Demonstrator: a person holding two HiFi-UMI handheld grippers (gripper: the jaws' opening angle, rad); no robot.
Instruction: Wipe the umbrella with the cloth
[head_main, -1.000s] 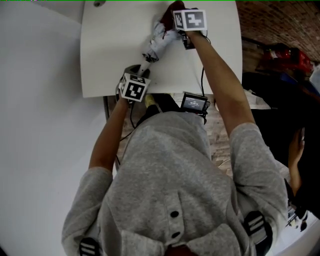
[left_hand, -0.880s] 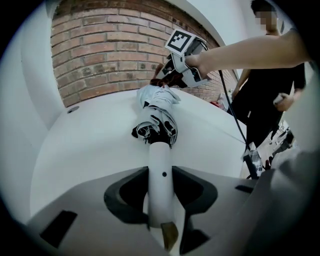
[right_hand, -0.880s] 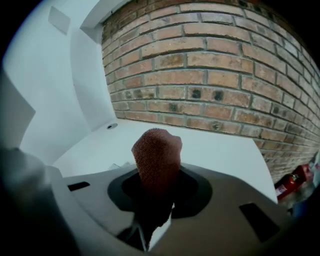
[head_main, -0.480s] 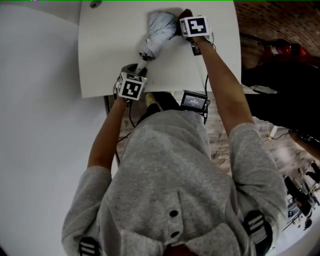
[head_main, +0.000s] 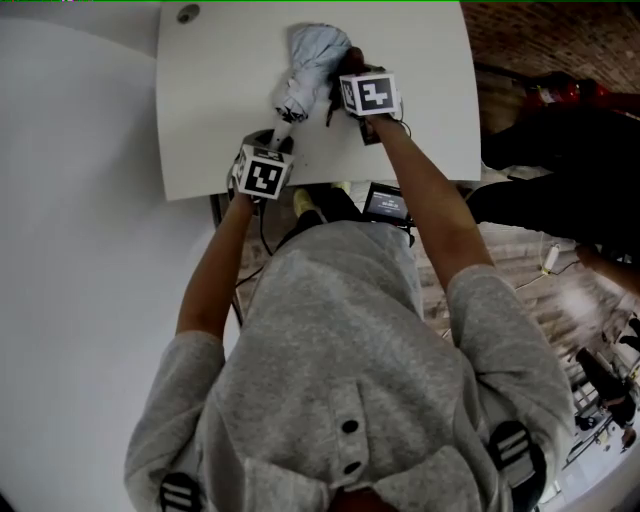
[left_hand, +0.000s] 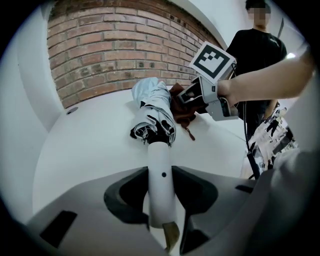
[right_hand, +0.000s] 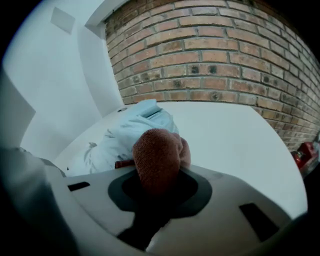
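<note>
A folded pale-blue umbrella (head_main: 308, 65) lies on the white table (head_main: 210, 110), canopy away from me. Its white handle (left_hand: 160, 175) runs back between the jaws of my left gripper (head_main: 268, 150), which is shut on it. My right gripper (head_main: 345, 78) is shut on a reddish-brown cloth (right_hand: 157, 157) and presses it against the right side of the umbrella's canopy (right_hand: 132, 132). The left gripper view shows the cloth (left_hand: 182, 107) touching the canopy (left_hand: 152, 107) under the right gripper (left_hand: 192, 97).
A brick wall (right_hand: 215, 65) stands behind the table. A small round fitting (head_main: 187, 13) sits near the table's far left. A person in black (left_hand: 260, 55) stands at the right. A small screen device (head_main: 387, 203) hangs below the table's near edge.
My right gripper with the cloth has slid back toward me along the canopy's right side. The left gripper has kept its hold on the handle, hardly moving.
</note>
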